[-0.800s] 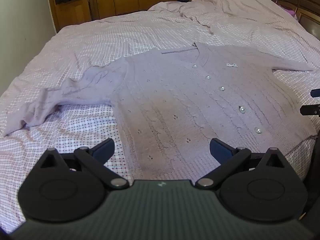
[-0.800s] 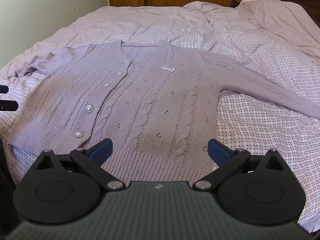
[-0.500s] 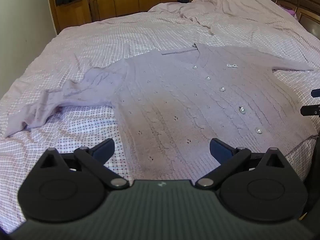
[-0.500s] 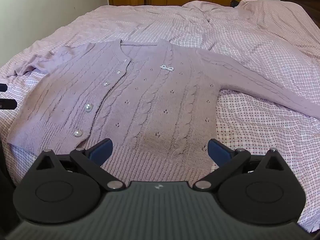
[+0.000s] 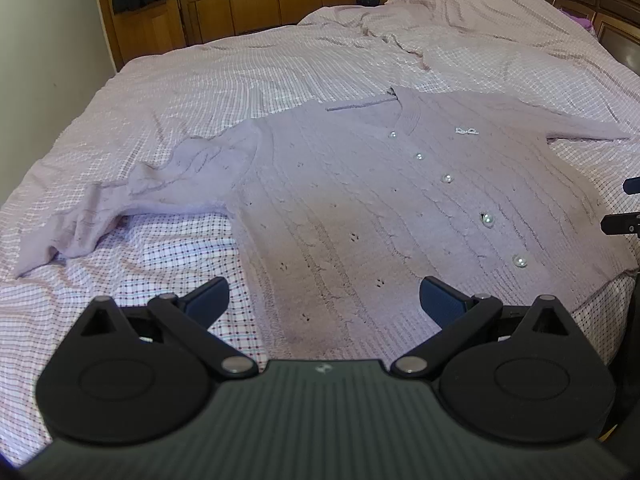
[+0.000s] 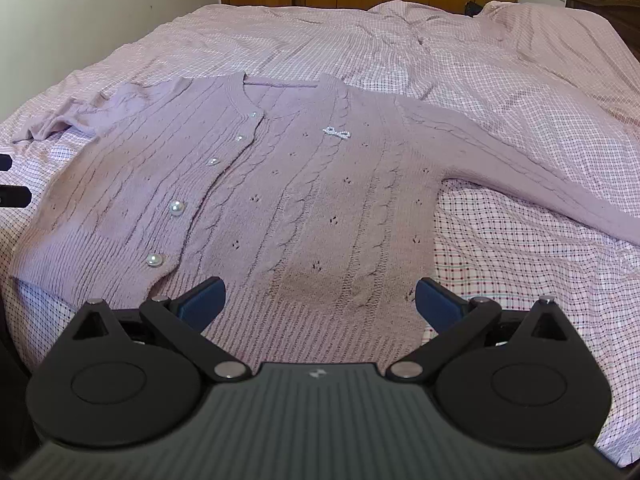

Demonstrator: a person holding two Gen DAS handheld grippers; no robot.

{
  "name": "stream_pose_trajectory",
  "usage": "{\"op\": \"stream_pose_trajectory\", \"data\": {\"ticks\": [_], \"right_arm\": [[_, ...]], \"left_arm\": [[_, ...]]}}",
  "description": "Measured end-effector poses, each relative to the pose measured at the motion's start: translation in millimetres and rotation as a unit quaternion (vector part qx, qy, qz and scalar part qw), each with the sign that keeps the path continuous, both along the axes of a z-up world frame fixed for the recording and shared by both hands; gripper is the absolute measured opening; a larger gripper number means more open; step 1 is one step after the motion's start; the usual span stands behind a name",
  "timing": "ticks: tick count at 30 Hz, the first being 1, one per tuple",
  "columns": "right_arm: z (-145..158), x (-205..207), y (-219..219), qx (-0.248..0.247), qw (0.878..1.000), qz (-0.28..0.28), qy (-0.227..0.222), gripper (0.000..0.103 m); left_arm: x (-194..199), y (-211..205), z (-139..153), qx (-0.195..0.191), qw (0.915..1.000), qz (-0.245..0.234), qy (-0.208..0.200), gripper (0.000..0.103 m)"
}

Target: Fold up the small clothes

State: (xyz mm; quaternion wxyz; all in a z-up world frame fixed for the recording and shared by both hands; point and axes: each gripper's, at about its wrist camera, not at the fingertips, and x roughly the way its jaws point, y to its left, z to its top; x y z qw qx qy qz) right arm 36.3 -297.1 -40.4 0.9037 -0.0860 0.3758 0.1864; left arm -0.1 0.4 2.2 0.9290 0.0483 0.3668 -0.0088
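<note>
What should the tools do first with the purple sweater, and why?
Probably the left tool should reach for the crumpled sleeve of the lilac cable-knit cardigan and draw it across the front. Both tools hang open and empty above the hem, the cardigan lies flat and buttoned on the checked bedspread, and nothing is folded yet.

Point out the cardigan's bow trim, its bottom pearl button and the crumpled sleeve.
bow trim (image 6: pixel 336 133), right wrist view, middle of the bow.
bottom pearl button (image 6: pixel 154 259), right wrist view, button face.
crumpled sleeve (image 5: pixel 132 196), left wrist view, bunched mid-sleeve.
</note>
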Motion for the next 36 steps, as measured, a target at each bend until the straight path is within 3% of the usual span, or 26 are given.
{"op": "stream_pose_trajectory", "data": {"ticks": [36], "right_arm": [[-1.2, -0.6, 2.6, 0.000, 1.000, 0.001, 0.003, 0.103]], "left_arm": [[1.4, 0.4, -3.1, 0.008, 1.0000, 0.001, 0.003, 0.103]]}}
